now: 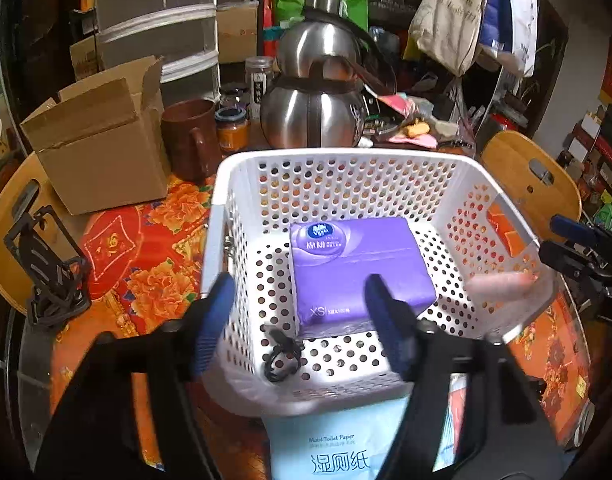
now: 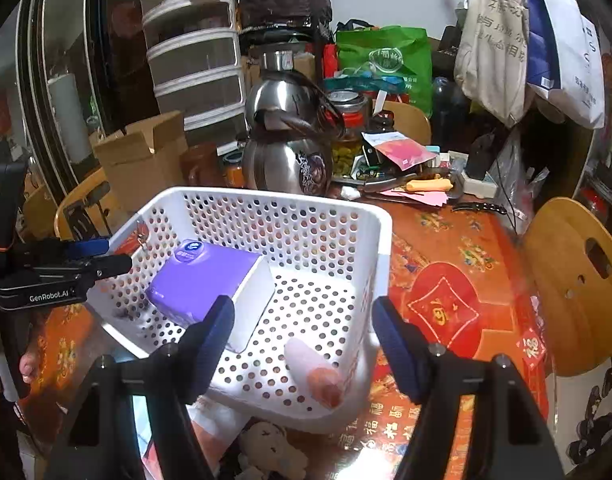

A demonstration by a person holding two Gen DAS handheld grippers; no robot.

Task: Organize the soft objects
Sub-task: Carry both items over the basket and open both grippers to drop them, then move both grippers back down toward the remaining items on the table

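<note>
A white perforated basket (image 1: 229,184) stands on the red flowered tablecloth (image 1: 117,248), and everything else sits around it; inside, on the floor toward its left half, lies a purple tissue pack (image 1: 346,264), flat and with nothing gripping it; a small black clip (image 1: 281,356) lies on the floor beside the pack, at the near-left corner. The left gripper (image 1: 299,320) hovers over the near rim with its blue fingers (image 1: 215,320) spread wide and nothing between them; the right gripper (image 2: 301,336) hangs over the basket's near-right corner, jaws likewise apart and empty. A pale, blurred pink object (image 2: 318,372) shows at the basket's right wall; whether it lies inside cannot be told. Just in front of the basket lies a light-blue pack of moist toilet paper (image 1: 334,448), partly under its edge, and a small plush toy (image 2: 269,448) lies there too. Behind the basket stand two steel kettles (image 1: 310,116); behind and to its left, a brown mug (image 1: 189,140) and an open cardboard box (image 1: 101,148).
</note>
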